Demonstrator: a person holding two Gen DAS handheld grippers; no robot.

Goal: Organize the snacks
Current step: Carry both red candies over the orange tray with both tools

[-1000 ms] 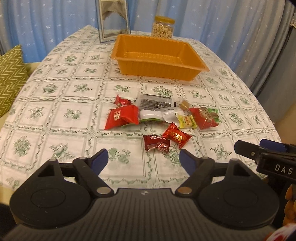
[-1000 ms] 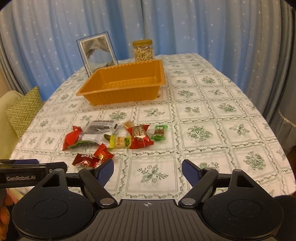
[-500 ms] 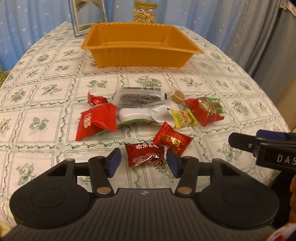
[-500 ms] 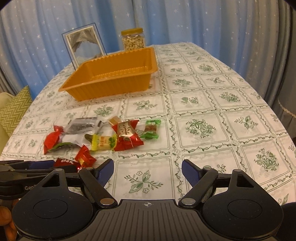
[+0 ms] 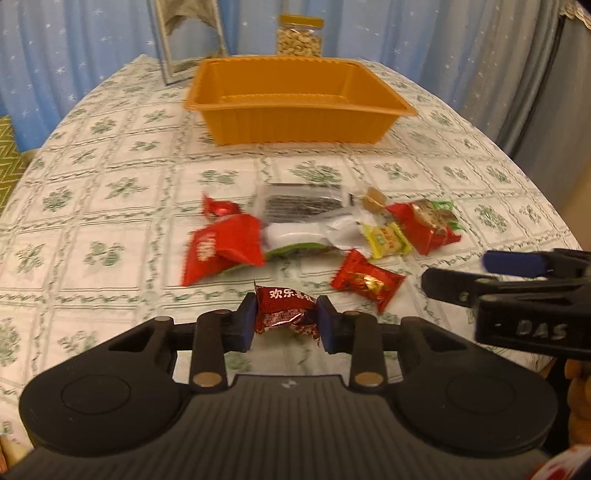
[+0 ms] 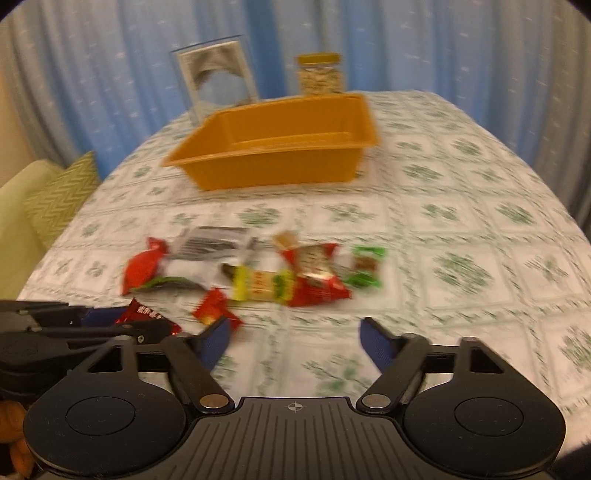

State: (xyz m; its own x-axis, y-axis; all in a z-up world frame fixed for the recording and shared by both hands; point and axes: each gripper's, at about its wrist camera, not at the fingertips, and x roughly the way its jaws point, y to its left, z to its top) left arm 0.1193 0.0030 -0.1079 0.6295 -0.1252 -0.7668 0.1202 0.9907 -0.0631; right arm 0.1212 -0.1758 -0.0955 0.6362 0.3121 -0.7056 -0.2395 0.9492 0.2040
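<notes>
My left gripper [image 5: 286,319] is low over the flowered tablecloth, its jaws closing with the blue pads pressing both ends of a dark red candy [image 5: 284,308]. The right wrist view shows that candy [image 6: 147,317] at the left gripper [image 6: 125,323]. Just right of it lies a bright red candy [image 5: 365,278]. Behind them is a pile with a red packet [image 5: 221,249], a white and black packet [image 5: 306,206] and a yellow candy [image 5: 386,238]. The empty orange tray [image 5: 295,125] stands farther back. My right gripper [image 6: 295,326] hovers in front of the pile, jaws closing with nothing between them.
A jar of nuts [image 5: 300,35] and a picture frame [image 5: 188,37] stand behind the tray, before blue curtains. A green cushion [image 6: 59,199] lies off the table's left side. The tablecloth right of the pile [image 6: 480,266] is bare, and the table's edge curves round close by.
My left gripper came forward and down over the dark red candy and its jaws drew in onto it. My right gripper moved closer to the pile and its jaws narrowed slightly.
</notes>
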